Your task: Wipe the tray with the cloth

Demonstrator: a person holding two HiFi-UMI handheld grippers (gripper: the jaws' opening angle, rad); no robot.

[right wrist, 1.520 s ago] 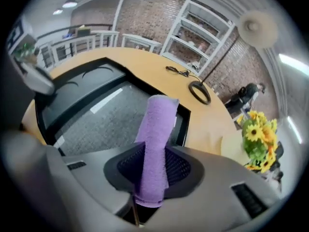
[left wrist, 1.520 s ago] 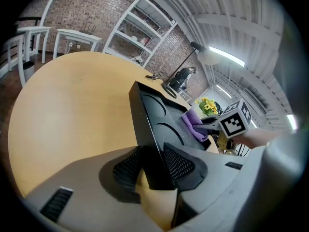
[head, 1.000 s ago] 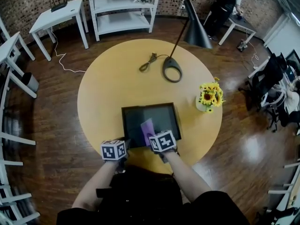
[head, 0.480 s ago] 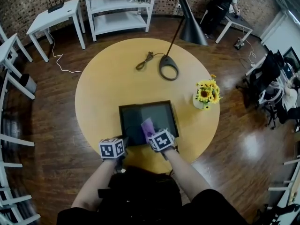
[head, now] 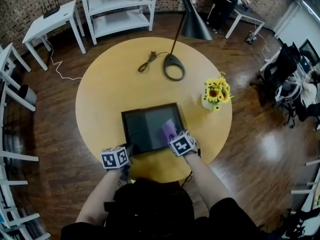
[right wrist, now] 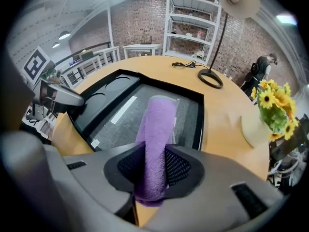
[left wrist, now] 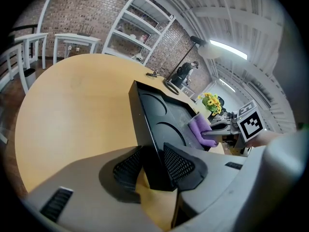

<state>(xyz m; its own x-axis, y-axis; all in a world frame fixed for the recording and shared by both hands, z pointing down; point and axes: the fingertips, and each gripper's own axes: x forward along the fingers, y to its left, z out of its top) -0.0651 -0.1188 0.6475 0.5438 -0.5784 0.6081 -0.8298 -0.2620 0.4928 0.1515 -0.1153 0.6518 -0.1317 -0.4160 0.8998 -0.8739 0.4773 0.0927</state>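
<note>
A black rectangular tray [head: 142,126] lies on the round wooden table [head: 115,84], near its front edge. My left gripper [head: 127,156] is shut on the tray's near left corner; in the left gripper view the tray rim [left wrist: 149,149] stands pinched between the pads. My right gripper [head: 176,135] is shut on a folded purple cloth [head: 168,129], which rests on the tray's right part. In the right gripper view the purple cloth [right wrist: 155,144] runs forward from between the jaws onto the tray [right wrist: 120,120]. The cloth [left wrist: 200,128] also shows in the left gripper view.
A black floor-style lamp base [head: 173,67] with its cord [head: 145,62] sits at the table's far side. A vase of yellow flowers [head: 215,95] stands to the right of the tray. White shelves [head: 117,9] and small tables stand beyond the table.
My right gripper has slid to the right across the tray with the cloth, from the middle to the right part. The left gripper has kept its grip in place.
</note>
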